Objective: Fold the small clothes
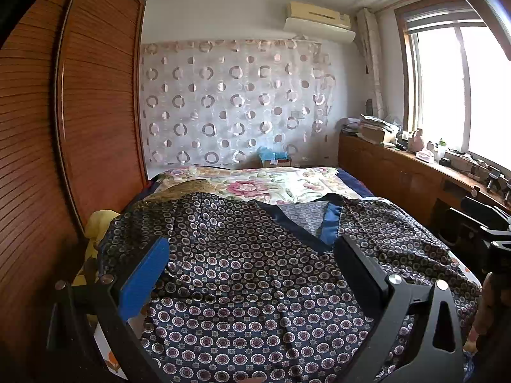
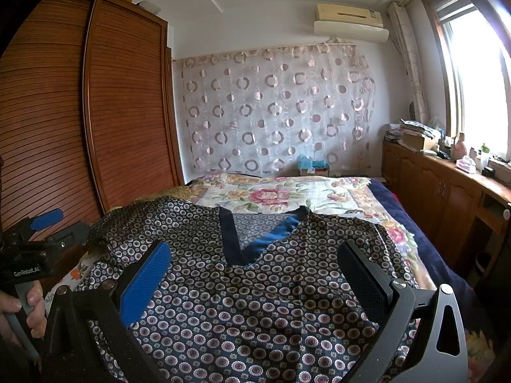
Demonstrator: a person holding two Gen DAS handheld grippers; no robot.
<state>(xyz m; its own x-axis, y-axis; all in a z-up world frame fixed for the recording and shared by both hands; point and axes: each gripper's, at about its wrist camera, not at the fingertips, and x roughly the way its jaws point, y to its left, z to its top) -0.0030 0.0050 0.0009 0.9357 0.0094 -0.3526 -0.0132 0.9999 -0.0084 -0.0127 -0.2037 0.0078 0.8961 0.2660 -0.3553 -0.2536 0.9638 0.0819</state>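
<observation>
A lived-in home bedroom.

I'm looking across a bed (image 2: 388, 196) spread with a floral quilt (image 2: 281, 196), flanked by a tall slatted wooden wardrobe (image 2: 105, 108). A circle-patterned sheer curtain (image 2: 274, 111) hangs on the far wall under a wall-mounted air conditioner (image 2: 349, 20). Beneath the bright window (image 2: 479, 79) I see low wooden cabinets (image 2: 431, 191), their top cluttered with stacked papers, boxes and bottles — household clutter, nothing industrial.

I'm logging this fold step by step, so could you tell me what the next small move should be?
Probably lower both open grippers, left and right, to pinch the patterned shirt. It lies spread flat and unfolded on the bed, V-neck away from the cameras, with neither set of jaws gripping fabric.
</observation>
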